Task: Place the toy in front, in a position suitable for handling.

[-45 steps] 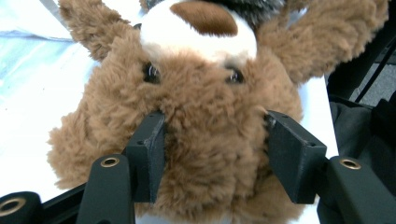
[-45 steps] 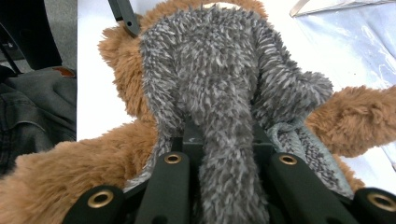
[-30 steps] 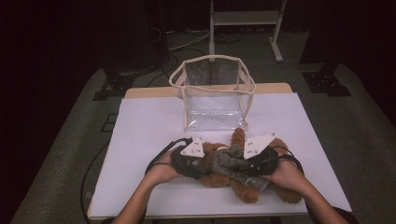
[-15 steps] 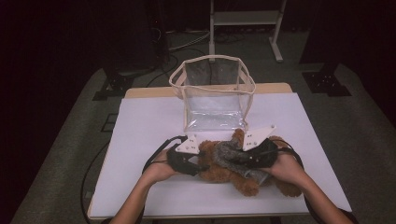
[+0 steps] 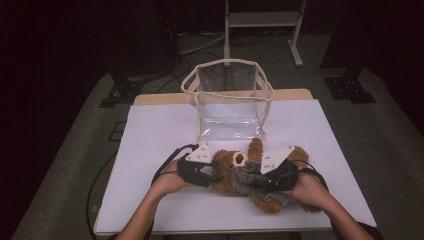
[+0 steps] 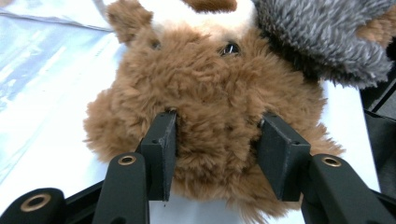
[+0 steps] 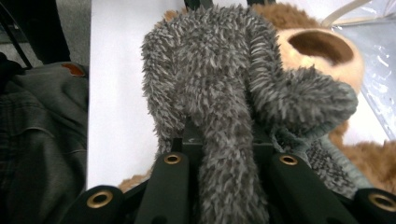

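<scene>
A brown teddy bear [image 5: 231, 162] lies on the white table [image 5: 160, 130] near the front, wearing a grey fuzzy garment [image 5: 243, 176]. My left gripper [image 5: 212, 175] comes in from the left. Its jaws have just been closing, and they now press into both sides of the bear's head [image 6: 210, 88], with the left gripper [image 6: 215, 149] shut on it. My right gripper [image 5: 252, 182] comes in from the right. In the right gripper view, the right gripper [image 7: 222, 144] is shut on a fold of the grey garment [image 7: 210, 70], beside the bear's muzzle [image 7: 322, 49].
A clear plastic bag [image 5: 227, 105] with cream trim stands open just behind the bear. White table surface lies to the left and right of it. The person's clothing [image 7: 42, 140] is at the table's front edge. Dark stands and cables are on the floor beyond.
Both hands and the bear have barely shifted. The left gripper sits a little closer in against the bear's head.
</scene>
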`<state>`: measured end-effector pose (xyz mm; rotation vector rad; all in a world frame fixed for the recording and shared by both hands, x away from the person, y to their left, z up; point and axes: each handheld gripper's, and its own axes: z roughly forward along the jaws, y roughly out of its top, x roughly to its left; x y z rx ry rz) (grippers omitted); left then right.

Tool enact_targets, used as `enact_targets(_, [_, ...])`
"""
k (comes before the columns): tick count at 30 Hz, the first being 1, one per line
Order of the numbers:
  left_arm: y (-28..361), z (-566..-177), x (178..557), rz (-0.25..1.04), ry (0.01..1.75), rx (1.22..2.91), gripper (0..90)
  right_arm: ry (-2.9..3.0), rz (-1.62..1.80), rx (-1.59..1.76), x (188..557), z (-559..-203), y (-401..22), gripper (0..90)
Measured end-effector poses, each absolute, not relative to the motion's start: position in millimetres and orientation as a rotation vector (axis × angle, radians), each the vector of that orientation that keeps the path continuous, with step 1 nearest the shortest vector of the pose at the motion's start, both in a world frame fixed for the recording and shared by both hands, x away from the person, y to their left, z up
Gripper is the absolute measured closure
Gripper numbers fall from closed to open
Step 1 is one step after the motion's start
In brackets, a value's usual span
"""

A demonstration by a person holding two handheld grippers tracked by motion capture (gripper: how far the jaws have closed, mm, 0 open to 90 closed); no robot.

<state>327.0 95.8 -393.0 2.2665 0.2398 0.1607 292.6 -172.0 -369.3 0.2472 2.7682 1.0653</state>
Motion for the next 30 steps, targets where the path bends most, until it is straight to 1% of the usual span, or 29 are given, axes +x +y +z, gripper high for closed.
enact_targets(4, [92.3, -392.7, 323.1, 0.171, 0.223, 2.294, 50.7, 2.74, 1.038, 0.213, 295.7, -356.9, -163.6, 74.8])
enact_targets(9, [93.4, -394.1, 316.0, 0.15, 0.165, 2.316, 50.5, 2.681, 1.135, 0.26, 317.9, -338.6, -165.8, 74.7])
enact_targets(13, [95.6, -391.8, 310.9, 0.157, 0.143, 2.328, 47.9, 2.713, 1.12, 0.32, 333.5, -339.6, -171.0, 74.5])
enact_targets(18, [100.9, -382.5, 312.0, 0.171, 0.177, 2.255, 43.4, 2.761, 1.147, 0.319, 320.9, -351.1, -174.8, 74.4])
enact_targets(21, [96.5, -382.4, 311.2, 0.159, 0.15, 2.266, 43.6, 2.789, 1.162, 0.318, 311.9, -356.1, -180.3, 74.4])
enact_targets(23, [92.5, -386.2, 310.1, 0.147, 0.14, 2.279, 45.3, 2.787, 1.153, 0.321, 309.4, -355.3, -182.8, 74.3])
enact_targets(26, [89.1, -390.4, 307.9, 0.139, 0.13, 2.29, 46.1, 2.782, 1.15, 0.305, 312.4, -351.3, -180.8, 74.4])
enact_targets(30, [87.2, -391.2, 304.5, 0.141, 0.107, 2.303, 46.2, 2.779, 1.168, 0.281, 322.3, -345.0, -166.8, 74.3])
